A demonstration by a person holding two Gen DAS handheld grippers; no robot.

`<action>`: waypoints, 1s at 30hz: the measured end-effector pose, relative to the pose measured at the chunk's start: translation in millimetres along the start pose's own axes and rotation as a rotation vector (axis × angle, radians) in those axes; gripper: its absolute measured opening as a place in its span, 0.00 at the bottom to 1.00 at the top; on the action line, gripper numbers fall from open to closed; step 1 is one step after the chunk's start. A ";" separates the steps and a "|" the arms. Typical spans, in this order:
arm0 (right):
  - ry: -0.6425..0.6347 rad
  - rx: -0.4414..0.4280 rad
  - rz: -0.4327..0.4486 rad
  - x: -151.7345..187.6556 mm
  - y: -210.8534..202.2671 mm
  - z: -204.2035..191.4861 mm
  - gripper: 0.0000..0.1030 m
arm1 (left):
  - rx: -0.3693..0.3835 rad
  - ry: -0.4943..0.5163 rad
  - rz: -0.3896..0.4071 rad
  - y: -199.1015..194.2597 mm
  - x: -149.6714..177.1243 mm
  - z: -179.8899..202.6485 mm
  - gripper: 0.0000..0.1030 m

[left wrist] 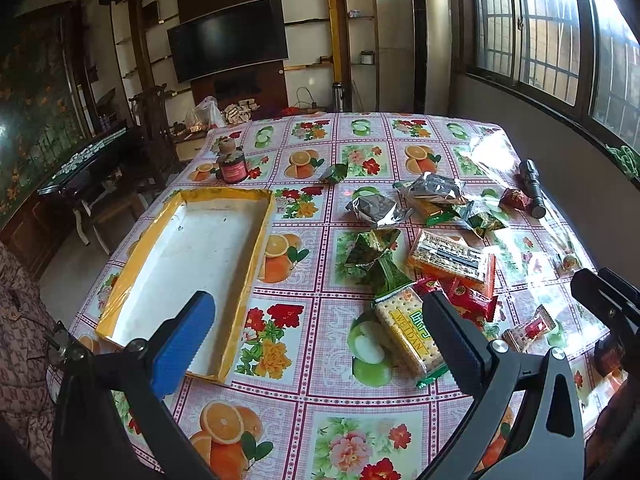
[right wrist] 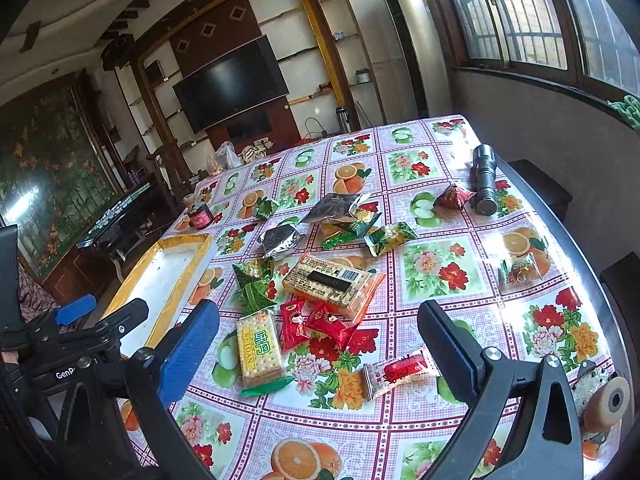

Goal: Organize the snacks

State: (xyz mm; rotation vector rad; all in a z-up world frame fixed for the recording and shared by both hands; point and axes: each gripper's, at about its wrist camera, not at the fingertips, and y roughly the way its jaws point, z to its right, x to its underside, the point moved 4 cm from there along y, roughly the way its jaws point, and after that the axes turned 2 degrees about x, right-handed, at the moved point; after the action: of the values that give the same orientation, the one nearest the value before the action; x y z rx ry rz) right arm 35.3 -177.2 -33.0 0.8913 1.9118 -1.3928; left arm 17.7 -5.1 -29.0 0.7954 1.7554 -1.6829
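Note:
An empty yellow-rimmed white box lies at the table's left; it also shows in the right wrist view. Snacks are scattered to its right: a yellow Weidan cracker pack, an orange cracker pack, red packets, green packets, silver packs and a red-white packet. My left gripper is open and empty above the table between box and crackers. My right gripper is open and empty above the Weidan pack and red packets.
A black flashlight lies at the far right. A dark jar stands beyond the box. A roll of tape sits at the near right edge. A wall with windows runs along the right.

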 end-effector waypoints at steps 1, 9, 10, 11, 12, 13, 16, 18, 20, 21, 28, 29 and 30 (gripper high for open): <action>0.000 0.000 0.000 0.0 -0.1 0.2 0.97 | -0.001 0.001 0.001 0.1 -0.2 0.2 1.00; 0.000 -0.002 0.000 -0.2 0.3 1.0 0.97 | -0.002 0.001 0.001 0.1 -0.3 0.3 1.00; 0.000 -0.001 0.001 -0.2 0.1 1.1 0.97 | -0.002 0.001 0.001 0.1 -0.3 0.3 1.00; 0.001 -0.001 0.001 -0.1 -0.3 1.3 0.97 | -0.001 0.001 0.002 0.0 -0.1 0.3 1.00; 0.000 -0.003 0.000 -0.3 0.0 1.6 0.97 | -0.002 0.002 0.002 0.0 -0.8 1.2 1.00; 0.000 -0.003 0.000 -0.3 -0.1 1.7 0.97 | -0.001 0.002 0.001 0.1 -0.8 1.3 1.00; -0.001 -0.002 -0.001 -0.5 0.0 1.9 0.97 | 0.000 0.004 -0.001 -0.1 -0.9 2.9 1.00; -0.002 0.000 -0.002 -0.3 0.7 2.3 0.97 | 0.022 0.003 -0.015 0.4 -0.9 6.7 1.00; -0.003 0.007 -0.008 0.2 1.4 3.9 0.97 | 0.064 -0.011 -0.038 3.7 1.0 6.5 1.00; -0.003 0.012 -0.011 0.9 1.7 5.5 0.97 | 0.087 -0.020 -0.047 5.3 2.1 6.1 1.00; -0.010 0.044 -0.035 7.0 2.7 18.1 0.97 | 0.177 -0.024 -0.071 9.5 8.4 11.4 1.00; -0.017 0.049 -0.042 8.2 3.4 18.8 0.97 | 0.202 -0.016 -0.087 12.6 9.9 15.6 1.00; -0.026 0.057 -0.052 9.8 4.5 20.4 0.97 | 0.221 -0.004 -0.109 16.8 12.2 20.9 1.00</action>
State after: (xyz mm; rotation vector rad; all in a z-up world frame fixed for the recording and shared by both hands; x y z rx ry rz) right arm 34.8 -194.2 -48.7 0.8517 1.8967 -1.4884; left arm 22.4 -25.2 -50.1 0.8032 1.6556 -1.9757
